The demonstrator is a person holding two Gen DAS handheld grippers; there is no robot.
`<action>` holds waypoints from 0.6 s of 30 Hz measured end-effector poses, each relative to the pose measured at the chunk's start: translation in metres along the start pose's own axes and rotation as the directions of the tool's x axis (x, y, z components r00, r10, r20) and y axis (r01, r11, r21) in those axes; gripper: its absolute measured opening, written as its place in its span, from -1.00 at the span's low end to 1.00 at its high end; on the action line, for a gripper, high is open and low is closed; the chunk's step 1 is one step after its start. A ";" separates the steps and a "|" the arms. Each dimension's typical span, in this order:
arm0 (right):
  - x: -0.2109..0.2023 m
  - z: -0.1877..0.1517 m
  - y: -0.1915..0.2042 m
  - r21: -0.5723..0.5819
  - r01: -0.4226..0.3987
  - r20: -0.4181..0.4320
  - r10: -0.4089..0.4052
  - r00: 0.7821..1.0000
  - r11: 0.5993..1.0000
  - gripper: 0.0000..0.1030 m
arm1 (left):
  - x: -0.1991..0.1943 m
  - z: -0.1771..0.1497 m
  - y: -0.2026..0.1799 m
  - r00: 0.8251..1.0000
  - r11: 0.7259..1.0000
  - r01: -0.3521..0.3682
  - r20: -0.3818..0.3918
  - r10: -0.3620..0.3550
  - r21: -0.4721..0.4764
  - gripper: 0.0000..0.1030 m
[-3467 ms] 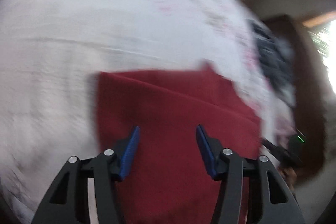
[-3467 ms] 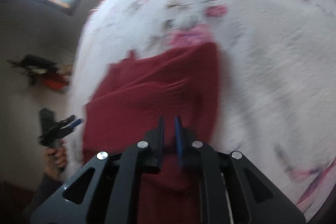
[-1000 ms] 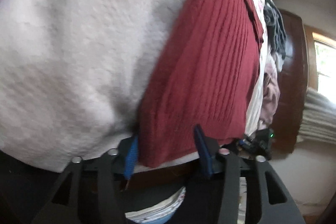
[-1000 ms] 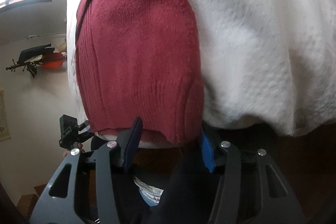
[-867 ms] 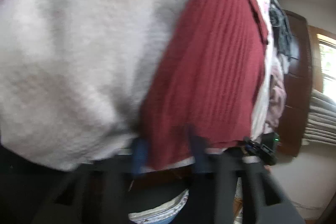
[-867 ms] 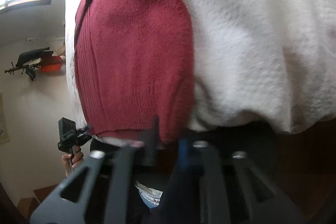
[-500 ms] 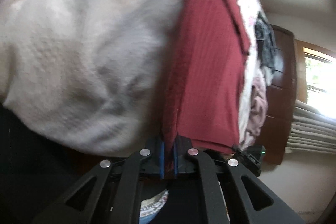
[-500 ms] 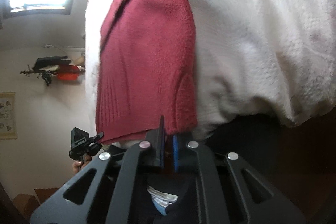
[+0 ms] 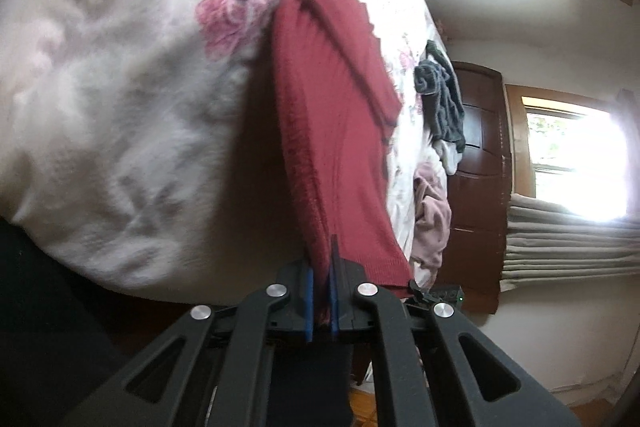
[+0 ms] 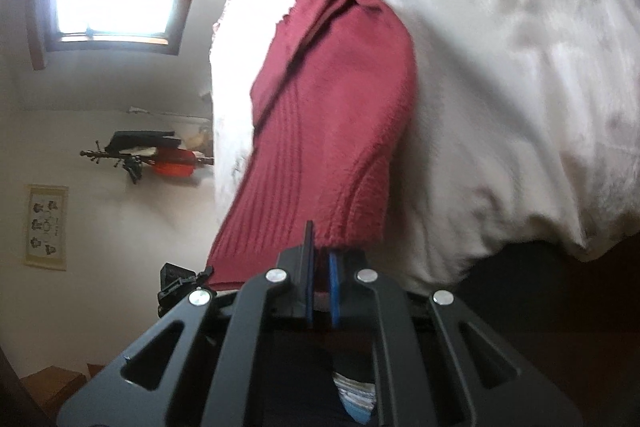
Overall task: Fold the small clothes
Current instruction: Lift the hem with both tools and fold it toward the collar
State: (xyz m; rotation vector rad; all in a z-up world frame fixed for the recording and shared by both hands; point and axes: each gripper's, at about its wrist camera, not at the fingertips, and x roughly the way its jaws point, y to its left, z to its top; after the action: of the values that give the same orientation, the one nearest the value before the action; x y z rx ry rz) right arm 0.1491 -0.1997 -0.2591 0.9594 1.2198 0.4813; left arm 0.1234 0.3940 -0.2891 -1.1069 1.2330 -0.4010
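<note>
2 tongs, my left tongs (image 9: 321,301) and right tongs (image 10: 320,291), each pinch a near corner of the red top (image 9: 340,131) at the bed (image 9: 120,107) edge. I should lift both evenly and lay them across the bed.

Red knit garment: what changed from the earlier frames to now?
Both grippers, open a second ago, have closed: the left gripper and right gripper each pinch the near hem of the red knit garment and are lifting it off the floral bedspread. The clothes pile stayed put.
</note>
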 end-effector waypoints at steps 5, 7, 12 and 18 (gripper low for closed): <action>-0.005 0.018 0.021 -0.022 -0.026 0.022 0.027 0.999 0.999 -0.92 | -0.004 0.016 -0.019 1.000 1.000 0.021 0.012 -0.021 0.013 -0.90; -0.007 0.030 0.030 -0.032 -0.031 0.033 0.032 0.999 0.999 -0.92 | -0.005 0.024 -0.026 0.999 0.999 0.030 0.016 -0.031 0.015 -0.90; -0.005 0.060 0.049 -0.051 -0.032 0.047 0.035 0.998 0.998 -0.92 | -0.006 0.053 -0.041 0.998 0.998 0.054 0.034 -0.054 0.010 -0.90; 0.007 0.102 0.064 -0.064 -0.009 0.053 0.013 0.998 0.998 -0.92 | 0.002 0.090 -0.055 0.998 0.999 0.044 0.044 -0.044 0.001 -0.90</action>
State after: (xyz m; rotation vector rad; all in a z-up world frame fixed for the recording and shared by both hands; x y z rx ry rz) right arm 0.2572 -0.1958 -0.2068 0.9199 1.1448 0.4973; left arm 0.2207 0.4075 -0.2505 -1.1382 1.1717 -0.4082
